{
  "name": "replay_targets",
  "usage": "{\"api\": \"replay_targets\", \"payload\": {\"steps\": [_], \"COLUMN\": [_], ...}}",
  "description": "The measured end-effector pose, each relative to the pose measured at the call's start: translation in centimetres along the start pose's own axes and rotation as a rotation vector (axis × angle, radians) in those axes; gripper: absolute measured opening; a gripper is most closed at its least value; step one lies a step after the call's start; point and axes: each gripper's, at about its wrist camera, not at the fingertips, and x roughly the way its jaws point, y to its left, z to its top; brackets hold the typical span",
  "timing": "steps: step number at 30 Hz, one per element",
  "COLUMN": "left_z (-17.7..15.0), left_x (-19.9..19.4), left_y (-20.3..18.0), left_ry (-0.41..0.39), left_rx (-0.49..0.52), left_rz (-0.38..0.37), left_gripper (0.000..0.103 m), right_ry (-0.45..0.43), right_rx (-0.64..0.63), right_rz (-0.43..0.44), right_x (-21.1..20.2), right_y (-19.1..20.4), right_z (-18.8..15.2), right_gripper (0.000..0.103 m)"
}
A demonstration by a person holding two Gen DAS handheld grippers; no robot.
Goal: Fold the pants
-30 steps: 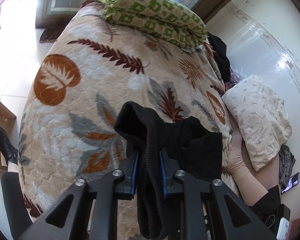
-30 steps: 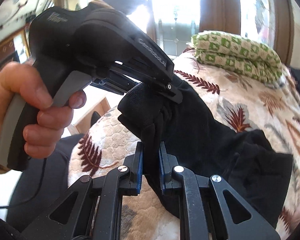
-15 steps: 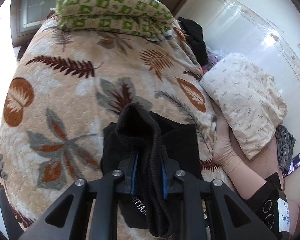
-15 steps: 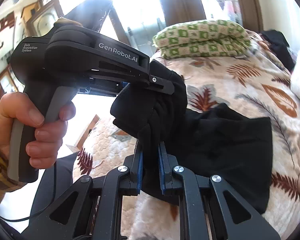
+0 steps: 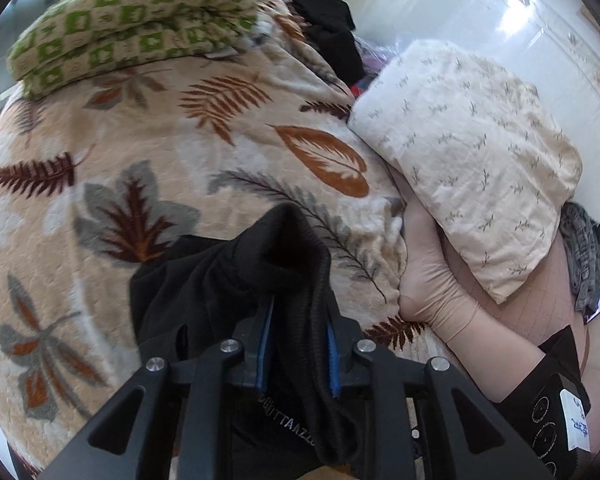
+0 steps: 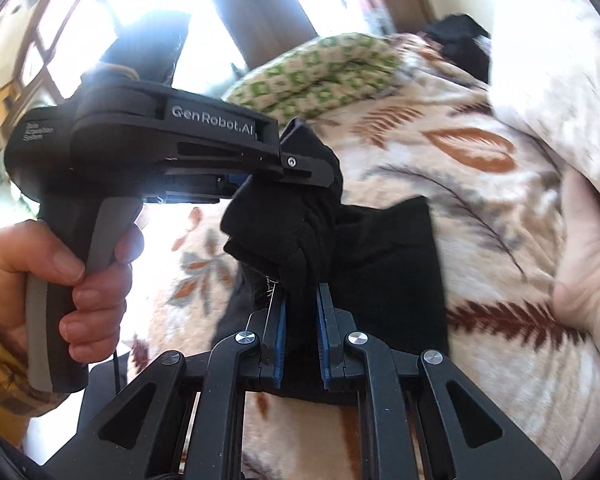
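Note:
Black pants point(image 5: 204, 280) lie partly on the leaf-patterned bedspread point(image 5: 180, 152), with one bunched end lifted. That end, with its ribbed waistband, sits between the blue pads of my left gripper point(image 5: 298, 300), whose jaws are opening. In the right wrist view my right gripper point(image 6: 300, 292) is shut on a thick fold of the same pants point(image 6: 388, 264). Just above it the left gripper point(image 6: 312, 168) shows from the side, held by a person's hand point(image 6: 72, 264), its fingertips buried in the cloth.
A folded green-checked blanket point(image 5: 132, 28) lies at the far end of the bed. A cream pillow point(image 5: 468, 160) sits at the right by the white wall. A beige-gloved hand point(image 5: 432, 280) rests at the bedspread's right edge. Dark clothes point(image 5: 332, 36) are piled at the back.
Both grippers carried the bunched end of the pants across the bed toward the pillow side. The left gripper's pads stand slightly wider apart than before.

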Motion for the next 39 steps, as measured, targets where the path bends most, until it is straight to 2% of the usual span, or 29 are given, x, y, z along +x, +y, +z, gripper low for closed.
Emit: {"api": "replay_targets", "payload": {"steps": [3, 7, 10, 12, 14, 17, 19, 21, 24, 27, 29, 31, 32, 33, 35, 39], "left_z": [0.3, 0.2, -0.3, -0.5, -0.7, -1.2, -2.1, -3.5, -5.5, -6.5, -6.9, -7.2, -7.4, -7.5, -7.6, -8.0], "left_x": [2.6, 5.3, 5.0, 4.1, 2.9, 1.0, -0.4, -1.8, -2.4, -1.4, -0.6, 0.2, 0.3, 0.4, 0.2, -0.6], "left_y": [-1.6, -2.6, -2.4, -1.9, -1.0, 0.8, 2.1, 3.6, 5.0, 5.4, 5.1, 4.3, 3.9, 3.7, 3.7, 4.1], "left_ry": [0.04, 0.081, 0.064, 0.039, 0.006, -0.039, -0.068, -0.09, -0.091, -0.068, -0.056, -0.05, -0.052, -0.053, -0.053, -0.061], "left_rx": [0.024, 0.034, 0.022, 0.015, 0.0, -0.023, -0.029, -0.042, -0.053, -0.054, -0.059, -0.028, -0.01, 0.007, 0.014, 0.006], "left_rz": [-0.025, -0.01, -0.045, -0.031, -0.018, 0.01, 0.041, 0.068, 0.07, 0.082, 0.066, 0.097, 0.119, 0.127, 0.117, 0.075], "left_gripper": [0.026, 0.026, 0.026, 0.03, 0.036, 0.036, 0.037, 0.038, 0.041, 0.041, 0.041, 0.042, 0.042, 0.043, 0.043, 0.043], "right_ry": [0.044, 0.128, 0.187, 0.19, 0.189, 0.196, 0.206, 0.176, 0.104, 0.109, 0.151, 0.213, 0.242, 0.265, 0.285, 0.242], "right_rx": [0.1, 0.252, 0.345, 0.394, 0.385, 0.363, 0.334, 0.258, 0.165, 0.124, 0.096, 0.065, 0.06, 0.044, -0.022, -0.01], "right_rz": [-0.03, -0.05, -0.076, -0.062, -0.067, -0.092, -0.153, -0.237, -0.266, -0.198, -0.146, -0.113, -0.107, -0.105, -0.146, -0.181], "right_x": [0.8, 2.7, 3.9, 4.0, 3.9, 3.4, 2.4, 1.0, -1.0, -0.2, 1.8, 4.1, 4.9, 5.4, 5.6, 3.6], "right_y": [-2.2, -5.6, -7.6, -8.6, -8.5, -8.0, -7.5, -6.6, -6.2, -6.6, -7.1, -7.5, -7.6, -7.4, -6.8, -6.3], "right_z": [-0.4, -1.6, -2.6, -2.9, -2.8, -2.6, -2.0, -1.1, 0.9, 3.0, 4.2, 4.5, 4.3, 3.9, 3.0, 2.7], "right_gripper": [0.013, 0.013, 0.012, 0.01, 0.011, 0.016, 0.029, 0.048, 0.053, 0.054, 0.054, 0.054, 0.049, 0.033, 0.015, 0.01]}}
